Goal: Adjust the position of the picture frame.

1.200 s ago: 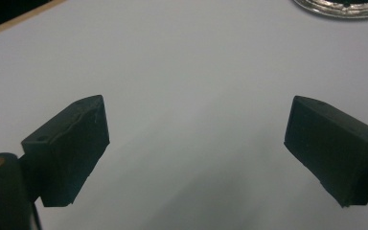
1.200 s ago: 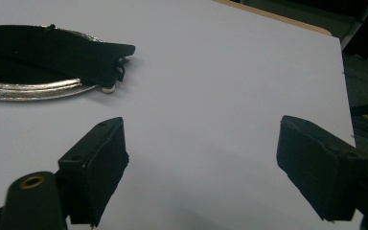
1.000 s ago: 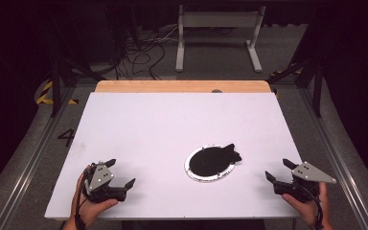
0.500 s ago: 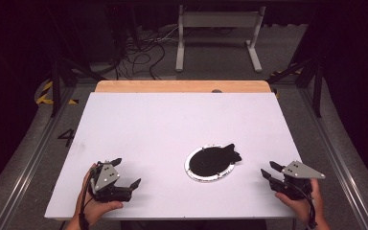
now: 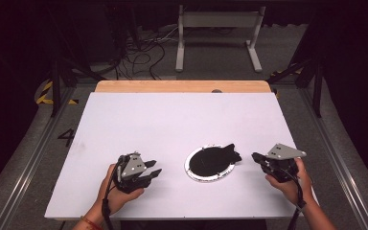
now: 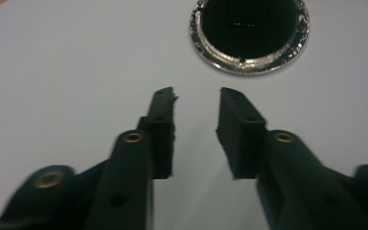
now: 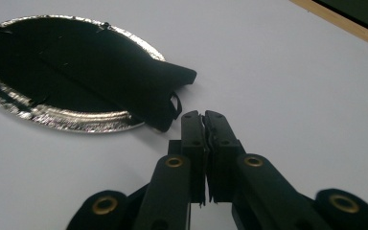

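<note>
light: bright, even, from above on the white rectangular tabletop [image 5: 182, 124], dark floor around | shadows: soft, faint under the black two-jaw left gripper [image 6: 197, 103] | glare: glints on the crinkled silver foil plate rim [image 7: 76, 120] | blur: gripper views soft, jaw bases out of focus | high view: slightly grainy
</note>
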`<state>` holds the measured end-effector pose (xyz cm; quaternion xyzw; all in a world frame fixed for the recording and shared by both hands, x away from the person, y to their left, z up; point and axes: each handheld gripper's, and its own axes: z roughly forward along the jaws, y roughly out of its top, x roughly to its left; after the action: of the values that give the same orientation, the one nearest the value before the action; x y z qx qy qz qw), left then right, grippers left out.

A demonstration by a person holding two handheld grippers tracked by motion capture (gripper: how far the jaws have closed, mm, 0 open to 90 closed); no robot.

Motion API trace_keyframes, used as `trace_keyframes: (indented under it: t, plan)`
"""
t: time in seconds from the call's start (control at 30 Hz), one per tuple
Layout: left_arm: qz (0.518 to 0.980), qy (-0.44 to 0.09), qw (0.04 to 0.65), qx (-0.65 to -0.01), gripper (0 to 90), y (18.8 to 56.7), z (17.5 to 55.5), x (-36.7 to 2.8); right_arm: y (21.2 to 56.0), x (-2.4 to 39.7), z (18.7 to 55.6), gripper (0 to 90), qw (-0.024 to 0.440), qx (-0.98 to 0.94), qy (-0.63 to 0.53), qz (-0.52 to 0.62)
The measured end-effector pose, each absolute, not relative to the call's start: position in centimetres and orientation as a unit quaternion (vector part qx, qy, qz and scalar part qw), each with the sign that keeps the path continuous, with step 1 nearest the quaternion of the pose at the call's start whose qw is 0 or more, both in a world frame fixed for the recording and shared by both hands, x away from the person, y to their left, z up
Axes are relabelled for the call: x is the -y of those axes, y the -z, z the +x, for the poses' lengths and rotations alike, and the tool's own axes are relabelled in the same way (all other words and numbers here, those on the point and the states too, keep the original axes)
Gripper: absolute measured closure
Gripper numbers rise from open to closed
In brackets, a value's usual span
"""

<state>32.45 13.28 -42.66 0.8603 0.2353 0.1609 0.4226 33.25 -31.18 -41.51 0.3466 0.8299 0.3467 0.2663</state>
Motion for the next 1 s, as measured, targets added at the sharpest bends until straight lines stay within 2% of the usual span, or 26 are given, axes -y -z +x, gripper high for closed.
trace_keyframes:
  t: [0.13, 0.2, 0.43, 0.67, 1.0]
  plan:
    - [0.866, -0.145, 0.426, -0.219, 86.9, 42.6, 33.2, -11.2, 42.3, 30.2, 35.1, 89.5, 0.263, -0.829, -0.346, 0.353]
    - [0.873, -0.134, 0.418, -0.213, 90.0, 42.9, 33.7, -10.1, 42.9, 30.0, 35.9, 90.0, 0.255, -0.827, -0.350, 0.358]
    - [0.882, -0.112, 0.414, -0.194, 90.0, 43.8, 34.1, -7.1, 43.8, 29.8, 36.4, 90.0, 0.242, -0.831, -0.345, 0.364]
    - [0.881, -0.092, 0.426, -0.182, 90.0, 44.4, 33.7, -6.4, 45.0, 29.3, 36.4, 90.0, 0.225, -0.844, -0.333, 0.356]
    - [0.908, -0.077, 0.388, -0.142, 90.0, 45.7, 33.1, -5.1, 45.3, 29.5, 36.6, 90.0, 0.216, -0.842, -0.341, 0.358]
